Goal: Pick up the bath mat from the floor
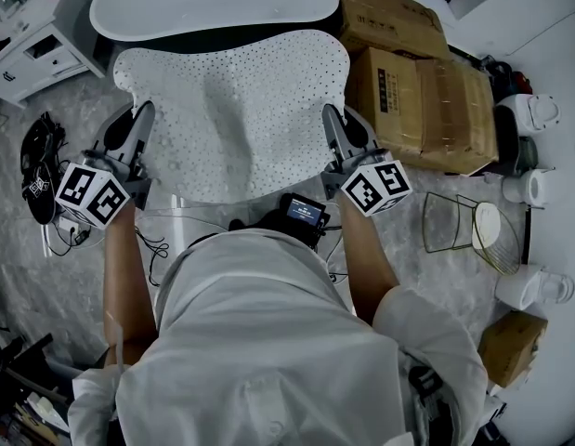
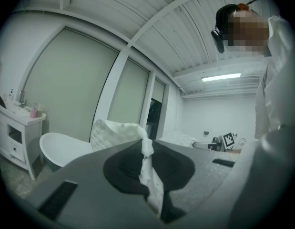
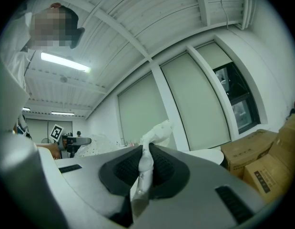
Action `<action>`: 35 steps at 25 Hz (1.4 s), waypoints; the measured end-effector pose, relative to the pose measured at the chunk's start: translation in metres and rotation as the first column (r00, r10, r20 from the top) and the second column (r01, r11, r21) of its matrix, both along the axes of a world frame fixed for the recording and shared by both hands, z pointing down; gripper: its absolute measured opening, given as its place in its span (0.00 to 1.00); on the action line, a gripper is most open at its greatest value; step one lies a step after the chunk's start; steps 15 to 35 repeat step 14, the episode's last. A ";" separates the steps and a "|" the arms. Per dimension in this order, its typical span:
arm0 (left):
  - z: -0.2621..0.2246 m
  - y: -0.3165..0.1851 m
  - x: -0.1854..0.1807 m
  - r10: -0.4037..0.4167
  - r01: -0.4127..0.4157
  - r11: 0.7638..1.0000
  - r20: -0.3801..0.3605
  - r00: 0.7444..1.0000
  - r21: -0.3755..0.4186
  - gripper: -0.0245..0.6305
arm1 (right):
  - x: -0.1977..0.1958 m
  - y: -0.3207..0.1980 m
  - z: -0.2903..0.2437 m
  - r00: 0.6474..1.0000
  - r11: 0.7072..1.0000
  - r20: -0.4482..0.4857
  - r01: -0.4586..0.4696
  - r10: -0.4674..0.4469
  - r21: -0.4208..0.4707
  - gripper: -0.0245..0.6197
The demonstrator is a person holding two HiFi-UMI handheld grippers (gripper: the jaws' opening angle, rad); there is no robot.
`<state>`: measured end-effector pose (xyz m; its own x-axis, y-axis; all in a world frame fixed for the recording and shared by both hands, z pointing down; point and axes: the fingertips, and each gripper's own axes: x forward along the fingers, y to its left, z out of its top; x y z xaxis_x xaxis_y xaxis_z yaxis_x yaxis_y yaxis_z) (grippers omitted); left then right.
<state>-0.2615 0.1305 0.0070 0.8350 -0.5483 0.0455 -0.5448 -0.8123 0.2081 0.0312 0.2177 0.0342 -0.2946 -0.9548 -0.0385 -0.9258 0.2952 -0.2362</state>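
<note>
While the person in the white shirt [image 1: 268, 342] stands over the marbled floor [image 1: 18, 268], both tongs are clenched on the bath mat [image 1: 236, 110], which is held up off the floor and spread between them.

At the far left a white cabinet [image 1: 36, 49] stands against the wall, and a black tangle of cables [image 1: 38, 161] lies on the floor nearer the person. Just beside it comes the left gripper [image 1: 137, 124], its marker cube [image 1: 92, 193] facing up. Its jaws are pinched tight on the mat's left edge; the left gripper view shows a white fold of fabric squeezed between the dark pads [image 2: 123, 168] and sticking out past them.

The mat itself is white, dotted with small holes, with a soft crease running down its middle. Beyond its far edge sits the white bathtub [image 1: 213, 3], partly hidden by the mat.

On the mat's right edge the right gripper [image 1: 332, 124] is clamped the same way. In the right gripper view a twisted strip of the fabric [image 3: 157, 132] rises out from between the closed jaws.

Further right, brown cardboard boxes [image 1: 422, 100] are stacked next to the tub. Nearer the person a wire basket [image 1: 450, 221] sits on the floor, with white ceramic pots [image 1: 533, 286] along the right-hand wall and a small brown box [image 1: 510, 342] below them.
</note>
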 end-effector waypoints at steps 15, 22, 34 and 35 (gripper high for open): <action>-0.003 -0.014 0.072 -0.030 0.030 0.999 0.029 0.999 -0.012 0.09 | 0.077 -0.022 0.003 0.999 0.999 0.033 0.043 -0.043 -0.002 0.11; -0.003 -0.014 0.072 -0.030 0.030 0.999 0.029 0.999 -0.012 0.09 | 0.077 -0.022 0.003 0.999 0.999 0.033 0.043 -0.043 -0.002 0.11; -0.003 -0.014 0.072 -0.030 0.030 0.999 0.029 0.999 -0.012 0.09 | 0.077 -0.022 0.003 0.999 0.999 0.033 0.043 -0.043 -0.002 0.11; -0.003 -0.014 0.072 -0.030 0.030 0.999 0.029 0.999 -0.012 0.09 | 0.077 -0.022 0.003 0.999 0.999 0.033 0.043 -0.043 -0.002 0.11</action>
